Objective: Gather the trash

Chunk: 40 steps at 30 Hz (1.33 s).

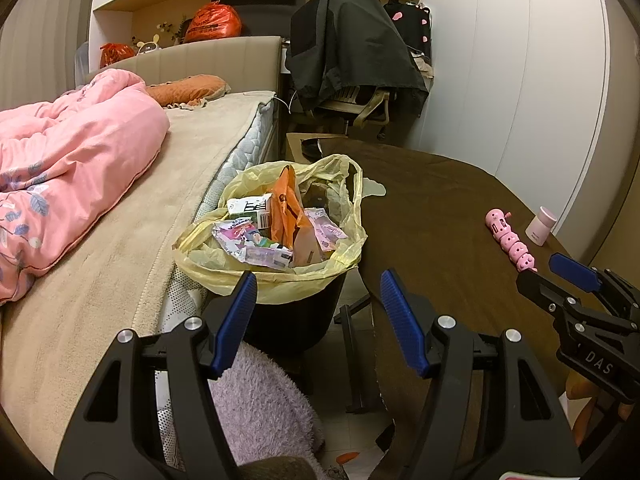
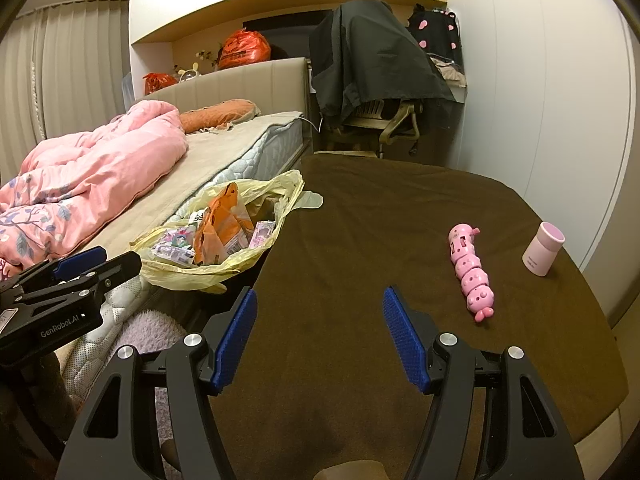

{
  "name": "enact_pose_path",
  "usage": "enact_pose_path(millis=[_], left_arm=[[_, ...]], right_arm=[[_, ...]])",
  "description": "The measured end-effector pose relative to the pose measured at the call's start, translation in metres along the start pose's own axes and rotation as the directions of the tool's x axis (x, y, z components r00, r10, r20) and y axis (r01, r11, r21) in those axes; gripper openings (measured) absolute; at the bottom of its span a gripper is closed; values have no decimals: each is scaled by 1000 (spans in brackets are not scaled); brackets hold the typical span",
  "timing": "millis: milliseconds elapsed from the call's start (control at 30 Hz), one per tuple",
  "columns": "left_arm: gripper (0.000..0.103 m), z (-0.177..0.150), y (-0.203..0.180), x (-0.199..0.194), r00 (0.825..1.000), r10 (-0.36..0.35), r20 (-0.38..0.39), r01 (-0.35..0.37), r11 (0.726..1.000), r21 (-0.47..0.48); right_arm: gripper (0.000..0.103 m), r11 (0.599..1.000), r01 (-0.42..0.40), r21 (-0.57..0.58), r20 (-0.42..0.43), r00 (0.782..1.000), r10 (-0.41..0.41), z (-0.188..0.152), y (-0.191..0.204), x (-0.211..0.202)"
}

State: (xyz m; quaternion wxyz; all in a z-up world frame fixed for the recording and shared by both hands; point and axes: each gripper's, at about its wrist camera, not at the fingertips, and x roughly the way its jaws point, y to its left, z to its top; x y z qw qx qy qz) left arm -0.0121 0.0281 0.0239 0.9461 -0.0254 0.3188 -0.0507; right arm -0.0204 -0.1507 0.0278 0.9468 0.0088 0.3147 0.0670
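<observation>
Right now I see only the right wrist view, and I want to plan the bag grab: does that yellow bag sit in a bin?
Observer: Yes. In the left wrist view the yellow bag lines a black bin between the bed and the table.
Operator: Is the left gripper free?
Observer: The left gripper is open, nothing between its fingers, with the bin just ahead.
Operator: Anything loose on the floor?
Observer: Low in that view, white scraps and an orange bit lie by the table's edge; I cannot tell what they are.
</observation>
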Motion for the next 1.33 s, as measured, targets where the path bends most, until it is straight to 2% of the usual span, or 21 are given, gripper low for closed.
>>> enact_pose_path(millis=[1067, 1133, 1200, 1267, 1333], left_arm=[[61, -1, 0, 1, 1000, 1, -2, -1, 1000, 0], [61, 0, 2, 5, 1000, -5, -16, 5, 1000, -4], [61, 3, -4, 15, 998, -33, -47, 34, 999, 14], [61, 6, -22, 29, 994, -74, -80, 78, 996, 51], [66, 10, -42, 48, 991, -75, -109, 83, 994, 69]], right_arm=[[61, 1000, -3, -1, -22, 1000, 3, -4, 1, 6], [61, 1000, -22, -2, -33, 999, 22, -3, -8, 7], [61, 999, -27, 35, -8, 1000, 27, 4, -38, 3], [66, 996, 6, 86, 30, 1000, -9, 12, -84, 1], [68, 990, 74, 117, 36, 996, -79, 15, -125, 9]])
